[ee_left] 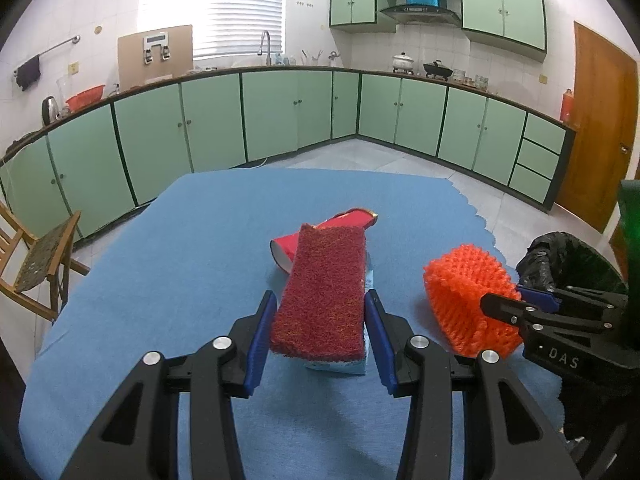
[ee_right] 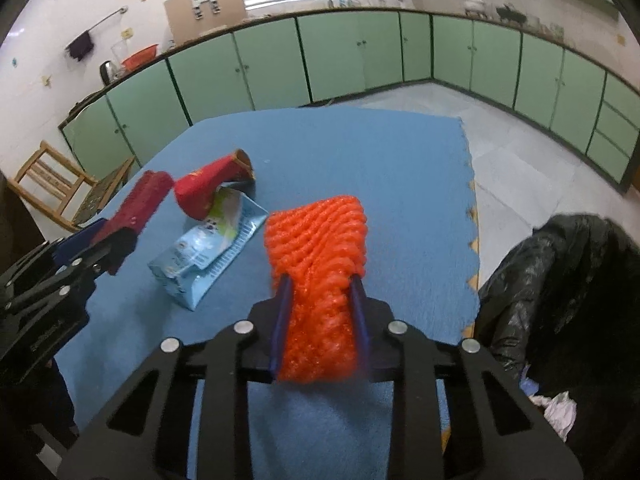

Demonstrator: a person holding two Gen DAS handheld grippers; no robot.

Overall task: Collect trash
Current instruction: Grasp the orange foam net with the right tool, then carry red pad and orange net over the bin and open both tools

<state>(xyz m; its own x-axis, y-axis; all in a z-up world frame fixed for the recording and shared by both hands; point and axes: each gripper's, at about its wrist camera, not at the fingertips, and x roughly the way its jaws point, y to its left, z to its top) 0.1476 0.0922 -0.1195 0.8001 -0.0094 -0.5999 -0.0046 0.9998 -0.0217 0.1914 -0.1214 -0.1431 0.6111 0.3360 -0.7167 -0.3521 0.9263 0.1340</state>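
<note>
My left gripper [ee_left: 320,300] is shut on a dark red scouring pad [ee_left: 324,292] and holds it above the blue tablecloth [ee_left: 180,248]; it also shows in the right wrist view [ee_right: 138,204]. My right gripper [ee_right: 322,284] is shut on an orange foam net [ee_right: 320,248], also seen in the left wrist view [ee_left: 468,300], held above the cloth near the table's right edge. A red paper cup [ee_right: 208,188] lies on its side on a light blue wrapper [ee_right: 208,248].
A bin lined with a black bag [ee_right: 560,280] stands beside the table's right edge, with white crumpled paper [ee_right: 560,412] inside. A wooden chair [ee_left: 36,264] stands left of the table. Green cabinets [ee_left: 280,112] line the walls.
</note>
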